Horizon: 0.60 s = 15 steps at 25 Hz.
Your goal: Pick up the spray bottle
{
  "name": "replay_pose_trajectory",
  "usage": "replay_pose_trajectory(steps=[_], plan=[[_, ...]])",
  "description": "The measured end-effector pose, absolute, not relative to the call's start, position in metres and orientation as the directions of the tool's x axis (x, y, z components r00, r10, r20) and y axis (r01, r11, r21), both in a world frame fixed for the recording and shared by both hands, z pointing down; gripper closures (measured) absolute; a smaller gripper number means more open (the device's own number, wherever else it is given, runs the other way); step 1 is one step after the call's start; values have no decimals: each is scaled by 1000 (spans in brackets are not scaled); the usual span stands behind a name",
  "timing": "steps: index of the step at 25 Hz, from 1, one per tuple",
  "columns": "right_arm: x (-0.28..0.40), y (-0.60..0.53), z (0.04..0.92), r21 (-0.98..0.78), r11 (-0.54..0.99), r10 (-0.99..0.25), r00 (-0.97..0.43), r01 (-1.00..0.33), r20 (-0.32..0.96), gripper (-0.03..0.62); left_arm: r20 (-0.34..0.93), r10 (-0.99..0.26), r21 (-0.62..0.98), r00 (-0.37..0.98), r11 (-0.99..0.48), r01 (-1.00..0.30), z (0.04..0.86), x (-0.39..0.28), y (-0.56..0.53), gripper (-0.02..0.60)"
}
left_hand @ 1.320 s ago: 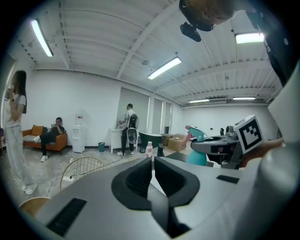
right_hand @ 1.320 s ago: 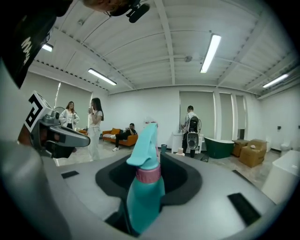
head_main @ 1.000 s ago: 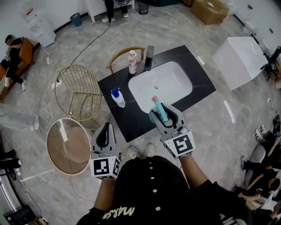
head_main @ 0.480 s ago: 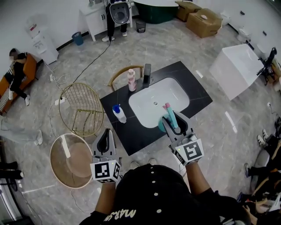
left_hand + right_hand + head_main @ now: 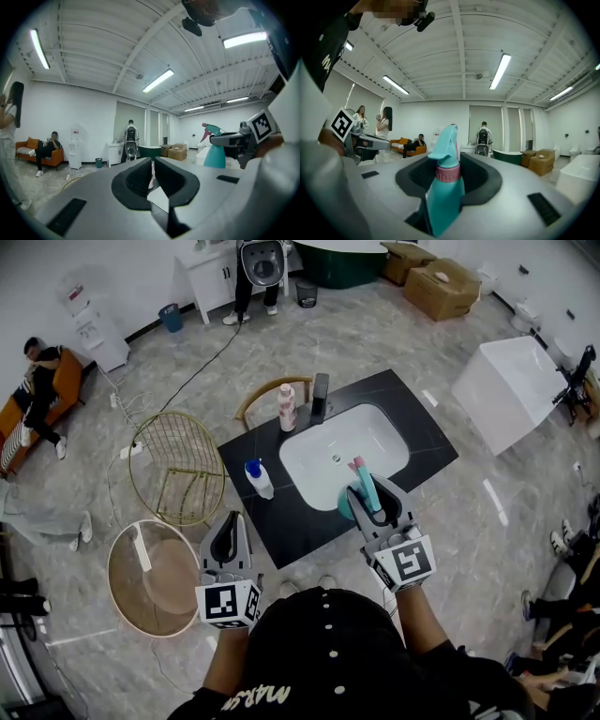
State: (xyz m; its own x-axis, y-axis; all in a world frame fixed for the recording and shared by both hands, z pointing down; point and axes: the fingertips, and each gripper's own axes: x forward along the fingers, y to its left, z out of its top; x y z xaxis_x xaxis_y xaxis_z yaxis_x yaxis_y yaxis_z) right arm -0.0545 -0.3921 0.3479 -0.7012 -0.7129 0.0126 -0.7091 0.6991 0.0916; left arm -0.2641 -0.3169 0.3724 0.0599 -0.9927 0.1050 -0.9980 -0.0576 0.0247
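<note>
A teal spray bottle (image 5: 363,493) with a pink collar and trigger is held upright in my right gripper (image 5: 371,505), lifted above the front edge of the black counter (image 5: 281,512). In the right gripper view the spray bottle (image 5: 445,187) sits between the jaws, which press on its neck and body. In the left gripper view the spray bottle (image 5: 215,147) shows at the right. My left gripper (image 5: 225,538) hangs level in front of the counter's left corner, its jaws almost together with nothing between them.
The counter holds a white sink basin (image 5: 342,454), a black faucet (image 5: 320,396), a pink bottle (image 5: 288,409) and a white bottle with a blue cap (image 5: 257,478). A gold wire basket (image 5: 178,470) and a round table (image 5: 155,566) stand to the left. People stand and sit around the room.
Both grippers rose a little and the right one carried the spray bottle up and slightly to the right. Over the last half second they kept still.
</note>
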Motion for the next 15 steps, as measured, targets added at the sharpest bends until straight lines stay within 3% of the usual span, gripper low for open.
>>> replay_pose_trajectory(steps=[15], plan=[[-61,-381,345,65,706,-707,-707,-705,15,454,110,-992,29,57,-54,-998,375,-264,-306,554]])
